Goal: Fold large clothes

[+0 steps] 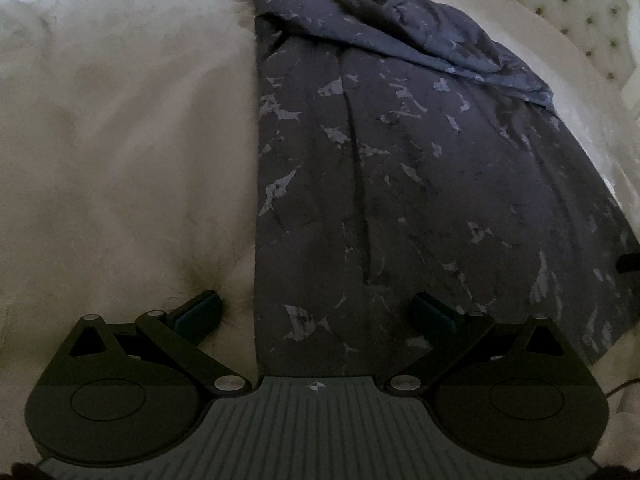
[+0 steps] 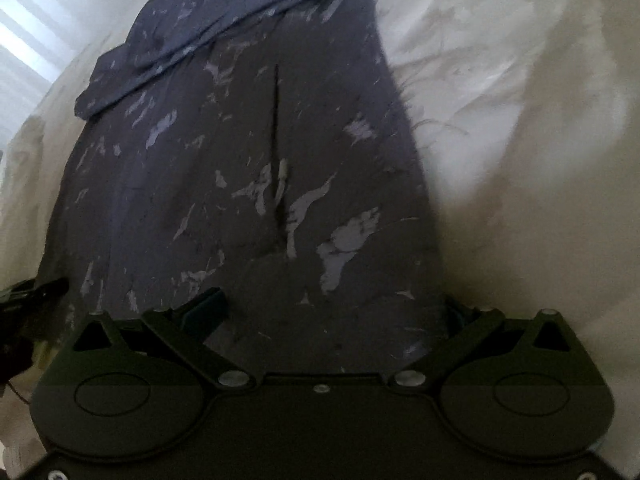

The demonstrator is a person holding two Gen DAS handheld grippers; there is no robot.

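The left claw (image 1: 318, 314) stands wide open and grips nothing — one finger over the cream fleecy bedcover (image 1: 120, 140), the other over cloth. The right claw (image 2: 332, 312) is likewise spread wide and empty, straddling the near hem. Between them lies the dark navy garment with pale splashed print (image 1: 420, 160), spread long on the bed, far end already doubled back. The step looks like seizing both near corners — next, close and lift them together toward the tufted headboard (image 1: 580, 12).

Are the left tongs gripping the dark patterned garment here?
Cannot tell. In the left wrist view the left tongs stand wide open, straddling the garment edge; whether the fingers rest on cloth is unclear.
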